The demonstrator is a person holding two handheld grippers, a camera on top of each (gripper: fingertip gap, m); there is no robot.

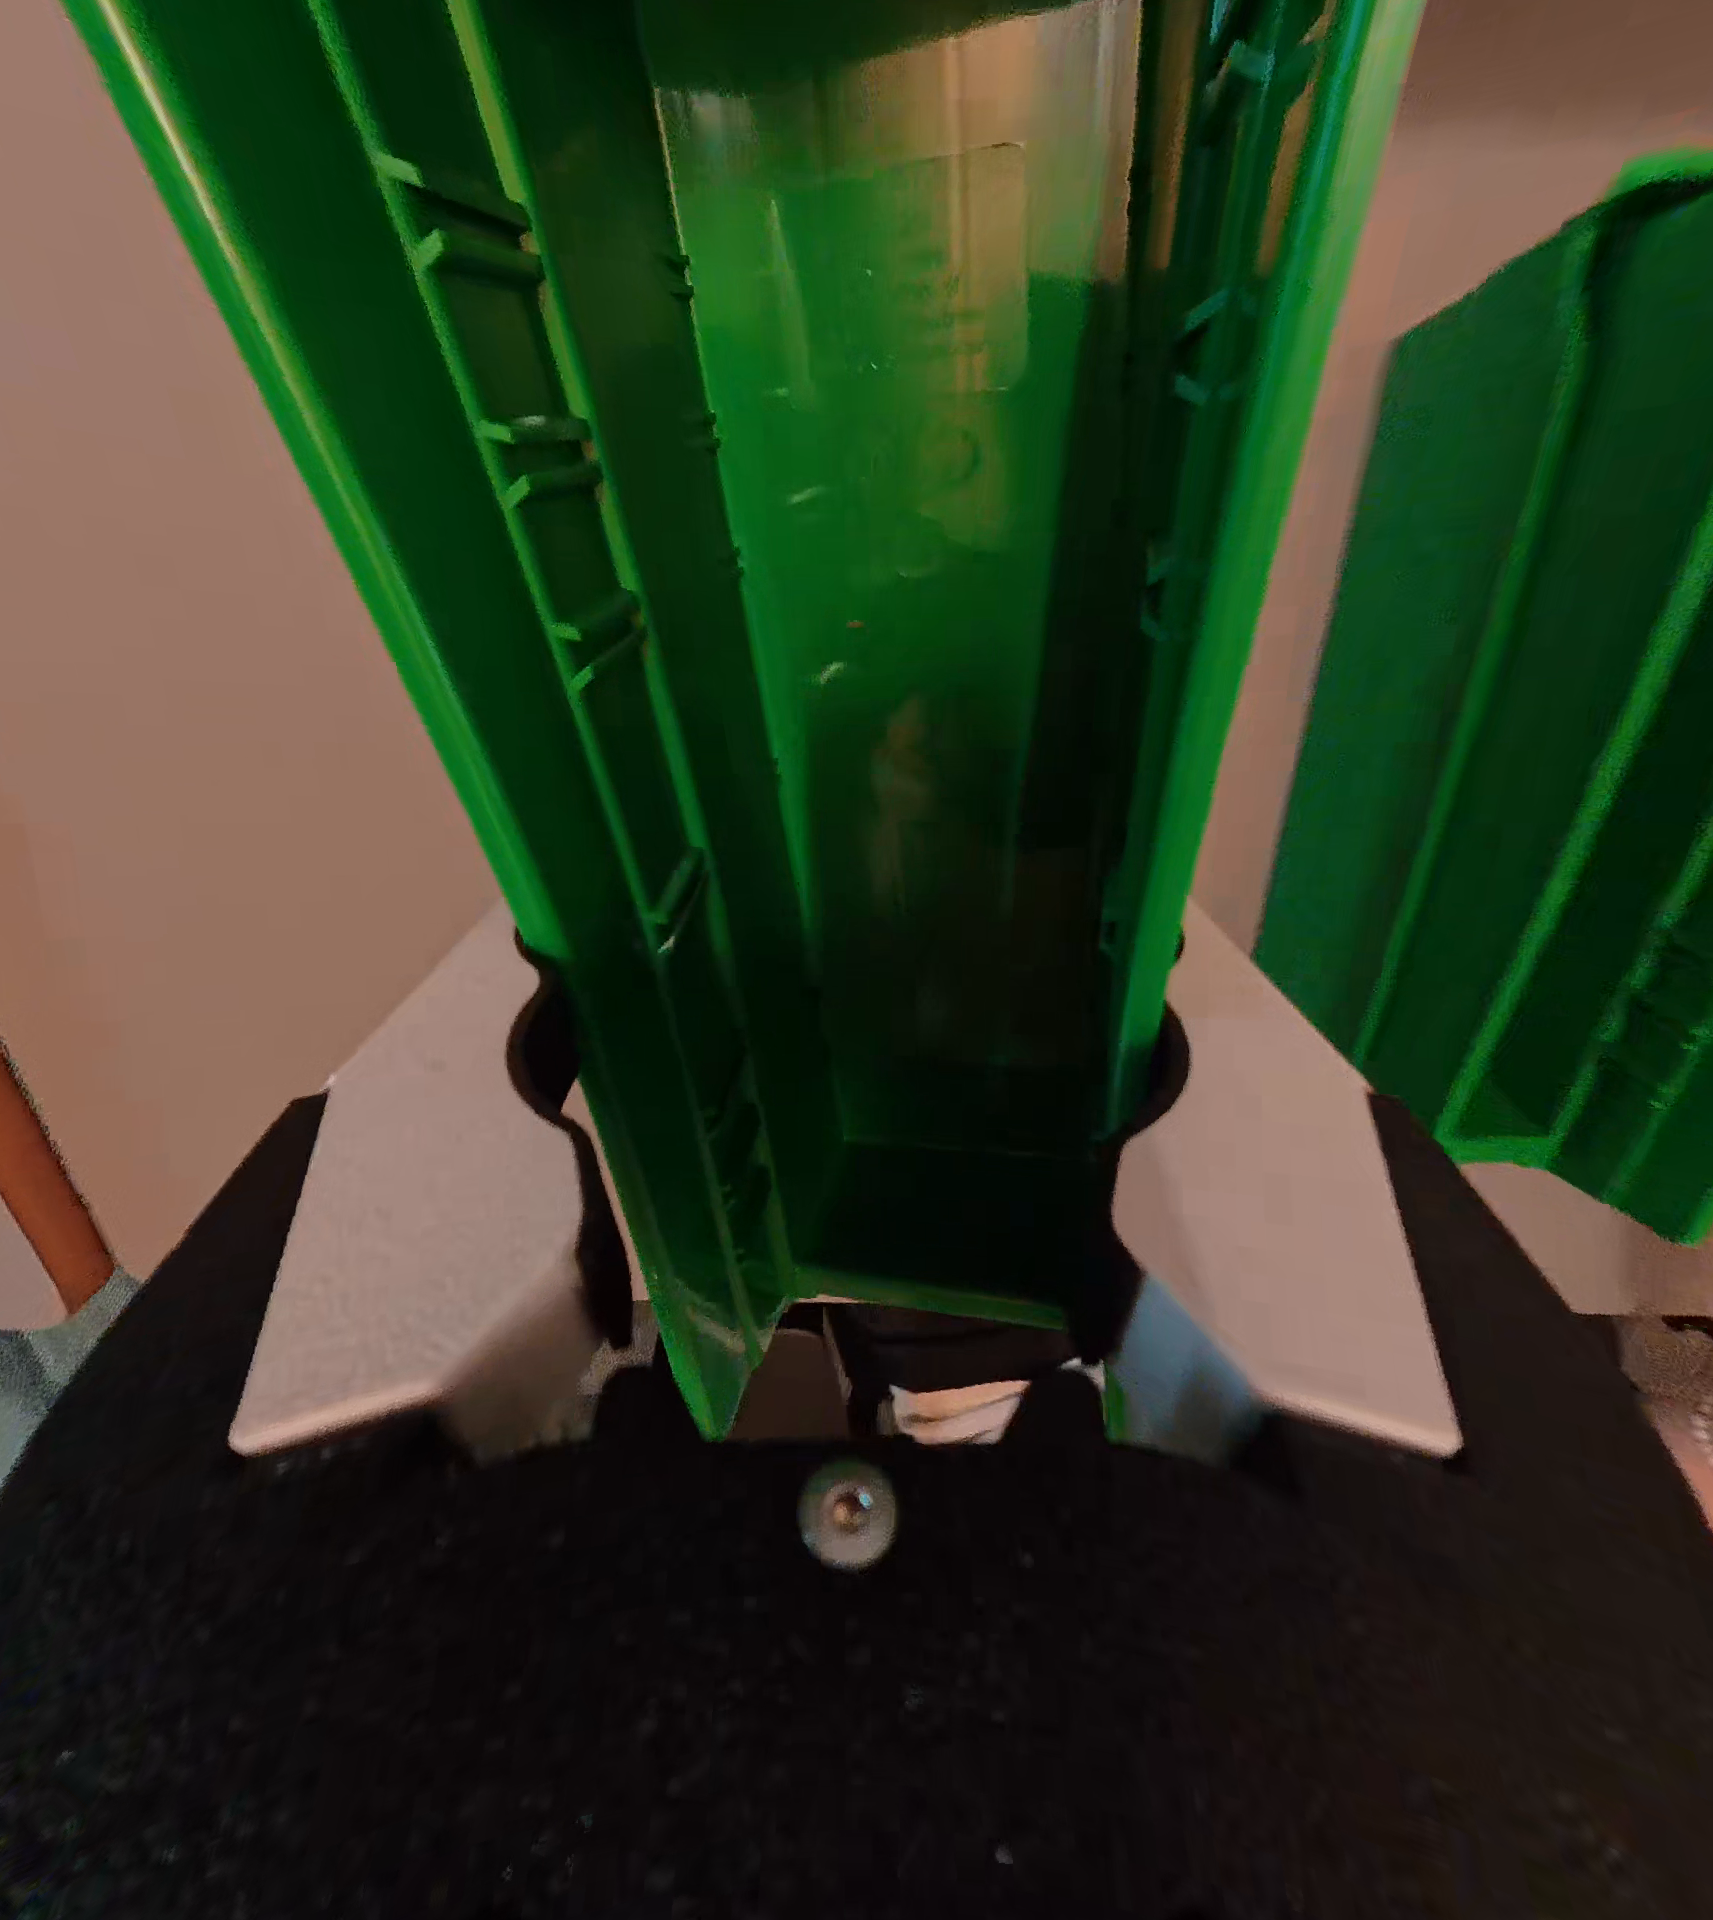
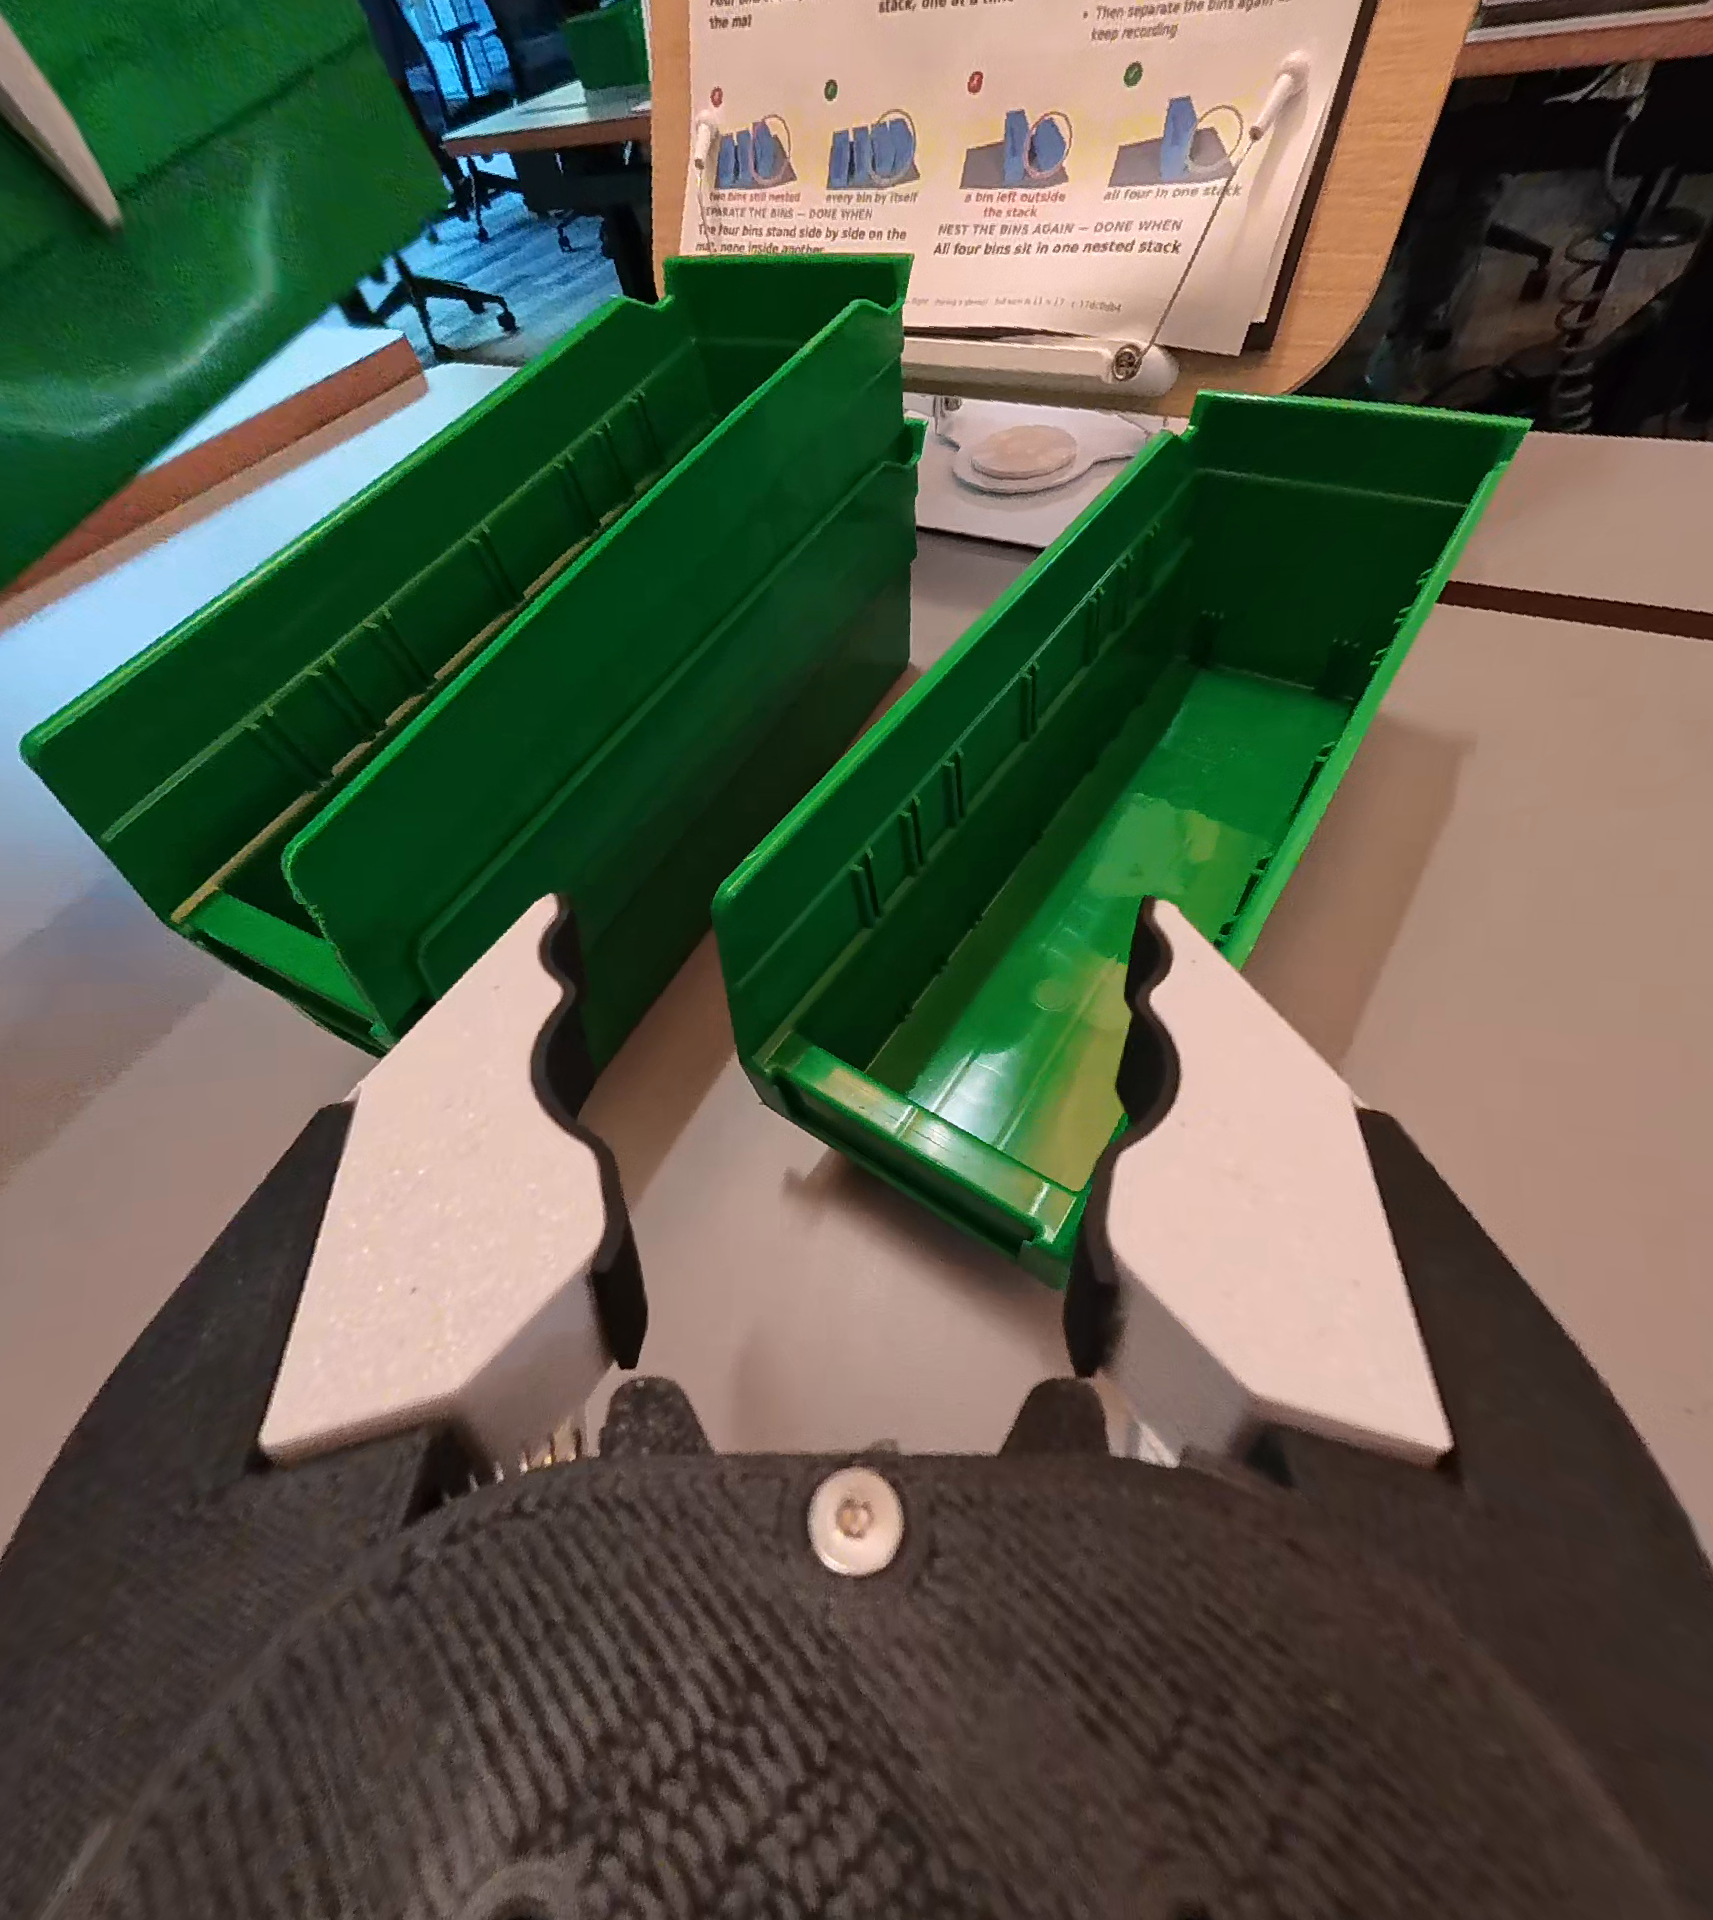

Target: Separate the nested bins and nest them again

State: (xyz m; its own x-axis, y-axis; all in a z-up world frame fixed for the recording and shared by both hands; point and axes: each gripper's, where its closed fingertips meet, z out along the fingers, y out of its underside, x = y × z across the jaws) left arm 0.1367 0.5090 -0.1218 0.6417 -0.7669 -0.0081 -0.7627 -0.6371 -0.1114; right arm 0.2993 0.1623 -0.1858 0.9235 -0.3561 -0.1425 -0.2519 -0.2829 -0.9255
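Observation:
My left gripper (image 1: 852,1039) is shut on a green bin (image 1: 883,623), gripping it across its width at the near end. The bin is lifted and points away from the camera. In the right wrist view this held bin (image 2: 135,312) hangs at the upper left. Another green bin (image 1: 1558,675) shows to its right. My right gripper (image 2: 857,925) is open and empty, just above the table. A single green bin (image 2: 1091,831) lies open ahead of it, its near end partly between the fingers. A nested stack of green bins (image 2: 519,675) stands to the left.
The bins rest on a grey table (image 2: 1558,935). An instruction sheet on a board (image 2: 1018,156) stands behind the bins, with a white stand base (image 2: 1028,457) under it. Office chairs and desks show far behind at the upper left.

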